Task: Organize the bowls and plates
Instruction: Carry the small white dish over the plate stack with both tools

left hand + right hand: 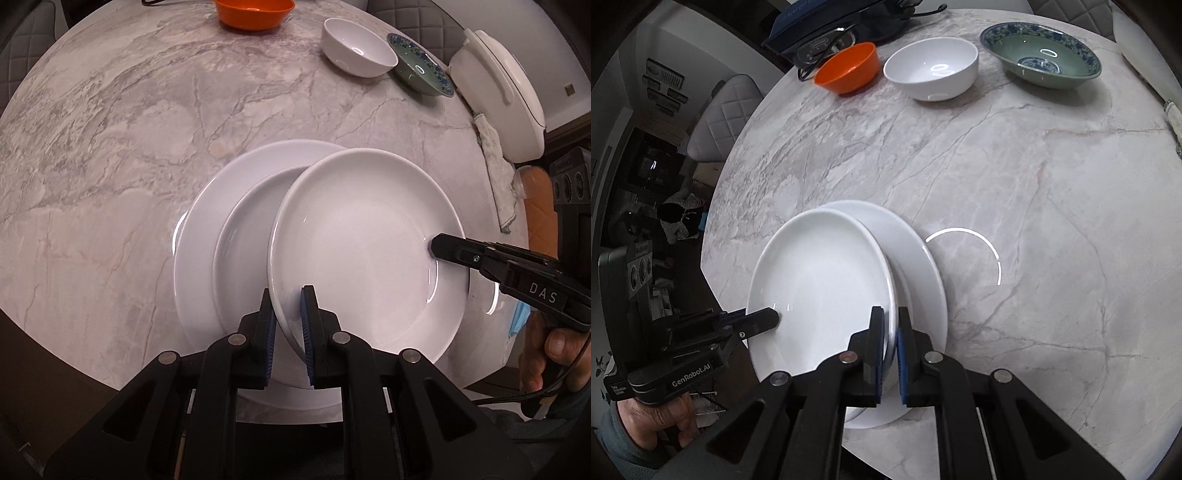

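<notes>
Above the large plate point(207, 229), small plate point(365, 236) tilted, left claw point(289, 325) and right claw point(891, 350) each clamped on opposite rims.

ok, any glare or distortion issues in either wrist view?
Left wrist: heavy fisheye bending of the table edge, small highlights on the top plate rim. Right wrist: a bright arc-shaped lamp reflection on the marble beside the plates, glints in the white bowl and green bowl; both sharp.
</notes>
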